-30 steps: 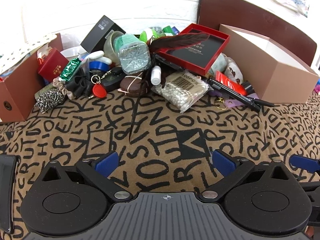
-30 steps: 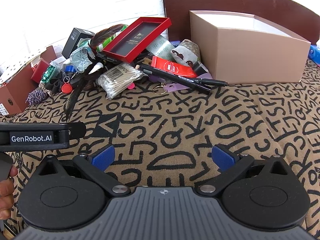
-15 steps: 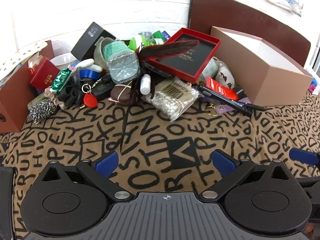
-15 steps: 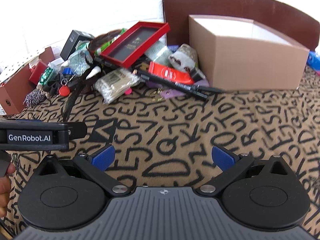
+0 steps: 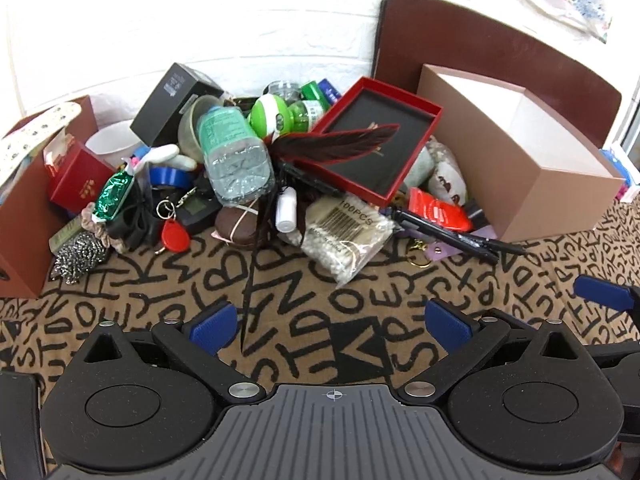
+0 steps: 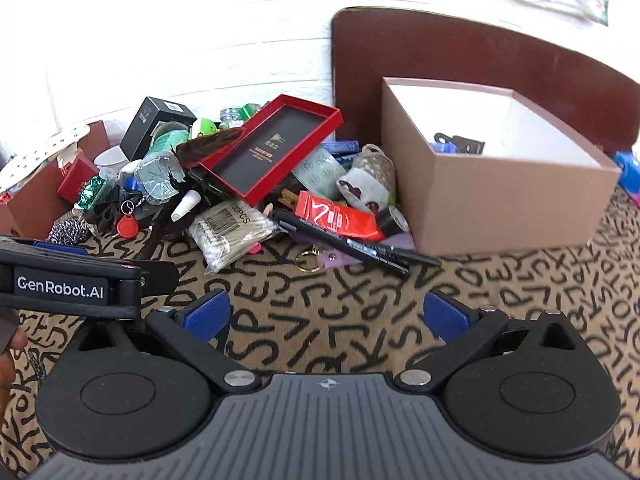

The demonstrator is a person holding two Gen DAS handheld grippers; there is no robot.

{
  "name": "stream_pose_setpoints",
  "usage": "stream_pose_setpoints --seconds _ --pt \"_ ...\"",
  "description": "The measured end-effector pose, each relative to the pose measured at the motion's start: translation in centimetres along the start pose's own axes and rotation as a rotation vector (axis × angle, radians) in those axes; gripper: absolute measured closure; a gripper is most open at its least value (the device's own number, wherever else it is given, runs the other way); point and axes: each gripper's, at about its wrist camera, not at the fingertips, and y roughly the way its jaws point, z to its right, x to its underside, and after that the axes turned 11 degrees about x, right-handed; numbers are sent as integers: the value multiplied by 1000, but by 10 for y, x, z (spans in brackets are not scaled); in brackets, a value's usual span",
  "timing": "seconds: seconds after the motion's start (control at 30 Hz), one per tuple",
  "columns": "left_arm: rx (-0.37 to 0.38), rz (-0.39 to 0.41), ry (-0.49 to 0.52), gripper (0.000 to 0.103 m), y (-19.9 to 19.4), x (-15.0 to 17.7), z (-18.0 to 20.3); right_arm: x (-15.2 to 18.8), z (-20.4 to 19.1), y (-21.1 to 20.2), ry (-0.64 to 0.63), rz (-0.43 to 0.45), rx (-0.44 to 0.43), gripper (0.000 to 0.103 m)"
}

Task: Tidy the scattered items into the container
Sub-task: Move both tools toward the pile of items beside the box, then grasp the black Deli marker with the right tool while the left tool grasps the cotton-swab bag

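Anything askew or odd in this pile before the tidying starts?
Yes. The red tray sits tilted, propped on the clutter rather than flat, with a dark feather lying across it. The plastic bottle lies on its side. The brown box stands square and nearly empty.

left gripper: "GenRobot.AI" | swab bag: "100PCS"

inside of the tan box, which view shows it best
The right wrist view. It looks down over the tan box's near wall, showing the white interior and a dark item with a blue part at its back left. The left wrist view catches the box at a flatter angle: white inner walls only, no floor or contents.
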Motion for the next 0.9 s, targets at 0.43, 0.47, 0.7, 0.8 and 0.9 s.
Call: stream_pose_setpoints --seconds 0.43,0.47,0.7,0.8,0.9 --pt "-11 -50 7 0 27 -28 -12 -26 -12 29 -82 -13 0 0" --pt "-11 -53 10 0 29 -29 -12 -26 -11 32 -83 -17 -2 0" --pt "-10 -67 14 0 43 -33 -12 -29 -6 46 -75 -47 -7 0" --pt "-8 -63 25 0 47 -33 -11 -28 -2 51 -67 -55 -11 0" --pt "-7 -70 35 0 52 -35 -9 -26 3 57 -42 -73 -24 0"
